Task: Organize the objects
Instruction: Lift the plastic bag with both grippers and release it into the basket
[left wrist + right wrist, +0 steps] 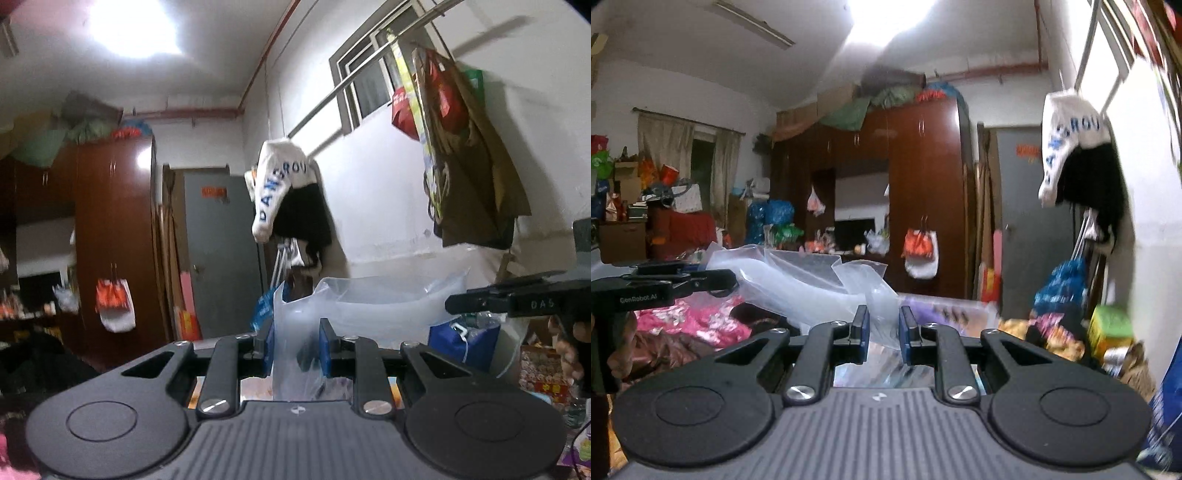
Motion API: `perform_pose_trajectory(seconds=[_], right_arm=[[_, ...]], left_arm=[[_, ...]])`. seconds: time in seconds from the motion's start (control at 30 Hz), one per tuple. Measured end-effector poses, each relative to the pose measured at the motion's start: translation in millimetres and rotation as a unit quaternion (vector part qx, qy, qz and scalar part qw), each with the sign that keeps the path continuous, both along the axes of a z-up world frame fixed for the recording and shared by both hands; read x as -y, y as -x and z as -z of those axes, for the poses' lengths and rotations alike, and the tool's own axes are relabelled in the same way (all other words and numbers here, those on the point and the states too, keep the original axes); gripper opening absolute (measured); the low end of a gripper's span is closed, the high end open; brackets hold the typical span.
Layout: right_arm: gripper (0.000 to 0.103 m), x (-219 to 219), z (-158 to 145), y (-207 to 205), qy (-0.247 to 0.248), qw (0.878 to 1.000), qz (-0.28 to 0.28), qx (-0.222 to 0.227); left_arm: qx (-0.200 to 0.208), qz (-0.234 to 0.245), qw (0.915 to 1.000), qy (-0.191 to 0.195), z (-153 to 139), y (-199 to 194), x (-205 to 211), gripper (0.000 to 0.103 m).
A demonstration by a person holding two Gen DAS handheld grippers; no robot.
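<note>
A large clear plastic bag point(388, 306) stands in front of both grippers; it also shows in the right wrist view point(812, 280). My left gripper point(297, 350) is shut on a fold of the bag's edge, with plastic filling the gap between the blue pads. My right gripper point(882, 334) is shut on another part of the bag's plastic rim. Each gripper shows in the other's view: the right one point(509, 301) at the right edge, the left one point(676, 282) at the left. Dark and printed items show through the plastic below the pads.
A dark red wardrobe point(923, 184) and a grey door point(221, 251) stand behind. Clothes hang on the white wall point(288, 192), bags hang from a rail point(461, 147). Pink fabric point(694, 317) lies at the left, a blue bag point(465, 343) and boxes at the right.
</note>
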State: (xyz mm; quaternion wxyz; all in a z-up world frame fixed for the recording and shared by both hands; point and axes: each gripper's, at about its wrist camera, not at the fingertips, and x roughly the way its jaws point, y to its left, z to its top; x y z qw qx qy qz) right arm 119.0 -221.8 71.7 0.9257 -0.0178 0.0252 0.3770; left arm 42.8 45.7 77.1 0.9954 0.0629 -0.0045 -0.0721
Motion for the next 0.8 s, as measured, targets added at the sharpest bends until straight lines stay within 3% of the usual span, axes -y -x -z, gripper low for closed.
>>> perform_pose_trajectory(seconds=[0.27,0.47,0.8], right_arm=[[0.019,-14.9,-31.3,-32.9,-0.003,1.0,0.014,0.026],[0.018,-36.0,-25.7,-70.1,0.014,0.999,0.034,0.019],[0.018,-48.6,13.7,-131.1,0.039,0.994,0.037,-0.091]], left_arm=[[0.009,-0.022,0.9996,-0.015,-35.6,-39.5,1.7,0.027],[-0.011,-0.054,0.998,-0.031,-38.6,-79.1,-0.9,0.027],[-0.085,-0.063,0.9914,-0.078,-9.3,-150.0,-17.9,0.027]])
